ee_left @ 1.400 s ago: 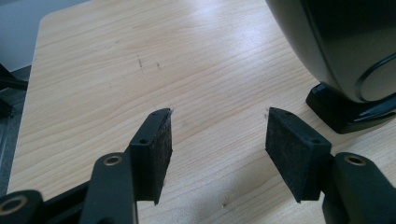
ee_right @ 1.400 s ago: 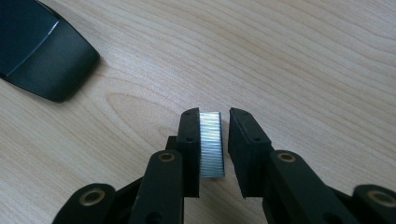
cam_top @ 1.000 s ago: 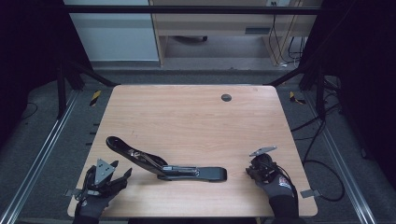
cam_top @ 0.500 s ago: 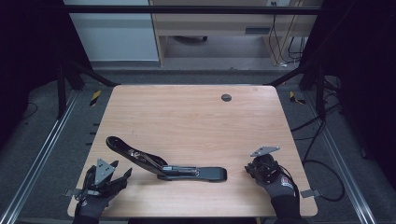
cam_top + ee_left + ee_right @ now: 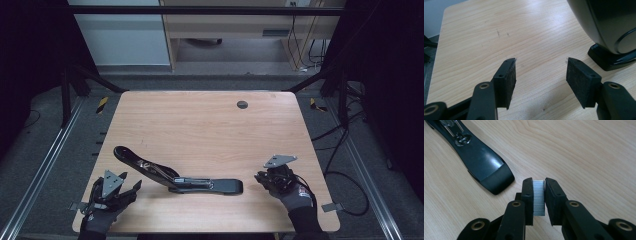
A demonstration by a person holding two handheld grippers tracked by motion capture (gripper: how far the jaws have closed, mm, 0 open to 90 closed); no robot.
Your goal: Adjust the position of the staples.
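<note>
My right gripper [image 5: 539, 182] pinches a strip of staples [image 5: 539, 197], hovering low beside the opened stapler [image 5: 175, 176] on the table [image 5: 210, 125]. My left gripper [image 5: 540, 63], jaws spread, rests near its raised end.

A light wood-grain table with rounded corners [image 5: 200, 120] stands on grey carpeted floor [image 5: 45, 145] — behind it a pale wooden desk [image 5: 225, 25], black cables [image 5: 300, 35] dangling.

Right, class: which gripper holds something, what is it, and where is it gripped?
The right gripper pinches a strip of staples by its flat sides. The left gripper is open, empty.
</note>
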